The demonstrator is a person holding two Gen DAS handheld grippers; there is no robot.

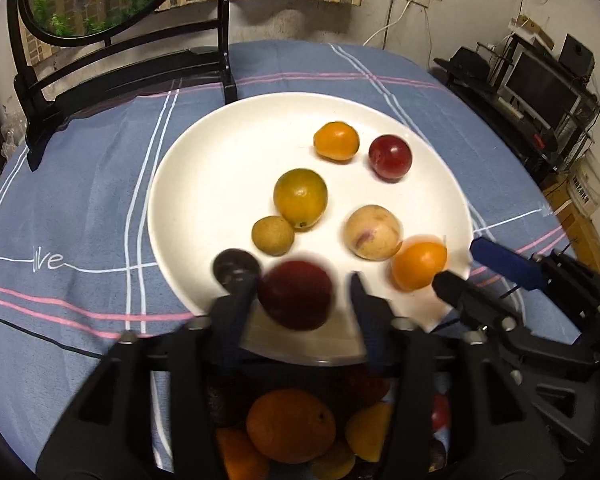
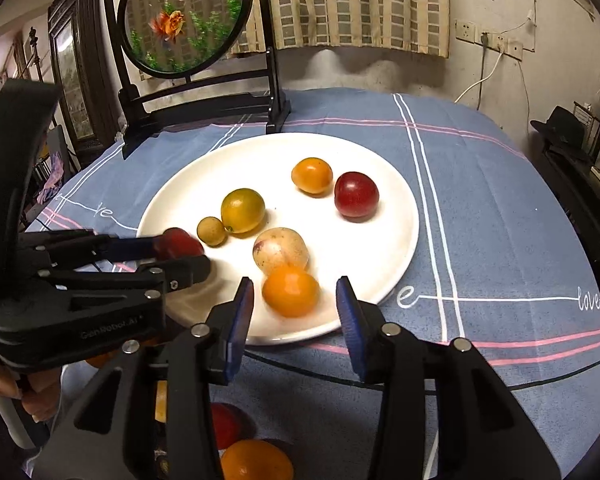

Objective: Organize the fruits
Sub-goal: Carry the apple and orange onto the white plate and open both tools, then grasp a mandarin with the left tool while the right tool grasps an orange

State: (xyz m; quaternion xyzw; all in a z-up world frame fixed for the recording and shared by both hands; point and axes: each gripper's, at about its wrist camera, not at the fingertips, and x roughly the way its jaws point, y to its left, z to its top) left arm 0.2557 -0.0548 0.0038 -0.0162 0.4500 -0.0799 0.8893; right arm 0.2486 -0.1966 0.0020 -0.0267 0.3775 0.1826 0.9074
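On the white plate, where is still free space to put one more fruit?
The plate is bare along its far rim, behind the green-orange citrus and the far orange fruit, and on its left part. The near edge is crowded: both grippers, the pale fruit and two fruits just let go.

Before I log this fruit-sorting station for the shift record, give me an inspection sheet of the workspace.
Surface: blue checked tablecloth.
Job's things: white plate holding mixed fruit; more fruit heaped below the near edge.
Clutter: nothing seen.
Grippers: left gripper open, dark red fruit between its fingers; right gripper open around an orange fruit.
Cables: white cable from wall sockets.
Surroundings: round goldfish screen, curtain, shelving.
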